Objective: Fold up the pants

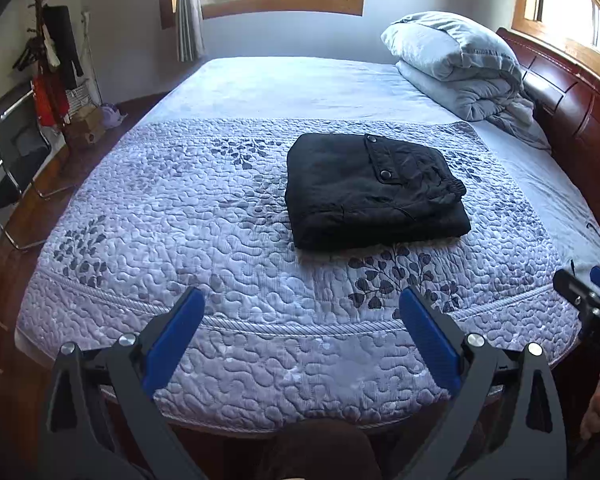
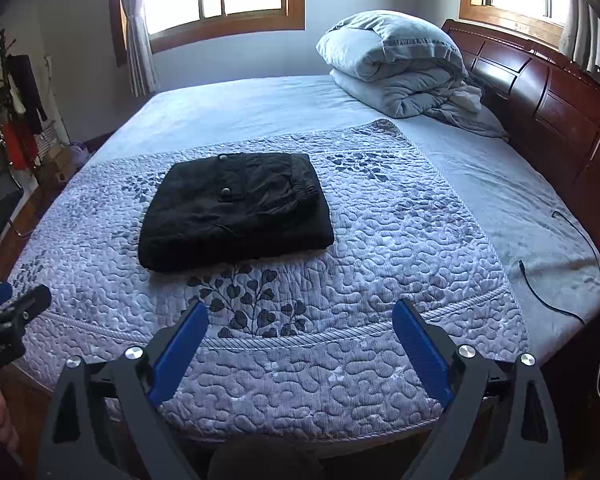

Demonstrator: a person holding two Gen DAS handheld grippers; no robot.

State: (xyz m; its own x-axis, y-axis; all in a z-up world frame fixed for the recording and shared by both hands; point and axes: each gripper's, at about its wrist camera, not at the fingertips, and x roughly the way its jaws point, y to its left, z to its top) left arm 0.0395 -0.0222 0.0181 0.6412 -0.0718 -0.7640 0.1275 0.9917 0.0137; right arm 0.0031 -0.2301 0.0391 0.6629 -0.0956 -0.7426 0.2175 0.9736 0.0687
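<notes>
Both grippers (image 1: 302, 300) (image 2: 300, 312) agape, clear of folded pants (image 1: 374, 190).

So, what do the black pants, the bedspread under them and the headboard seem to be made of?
The pants look like matte woven fabric, perhaps cotton: creased, with metal-looking snaps. The bedspread seems quilted cloth with a slight sheen, judging by its stitched puffy pattern. The headboard looks like varnished reddish wood: glossy panels.

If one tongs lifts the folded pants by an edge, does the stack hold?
Probably not: the pants are soft layered cloth, so they would likely droop and unfold. Pushed, they would probably drag and bunch on the textured quilt, not slide.
</notes>
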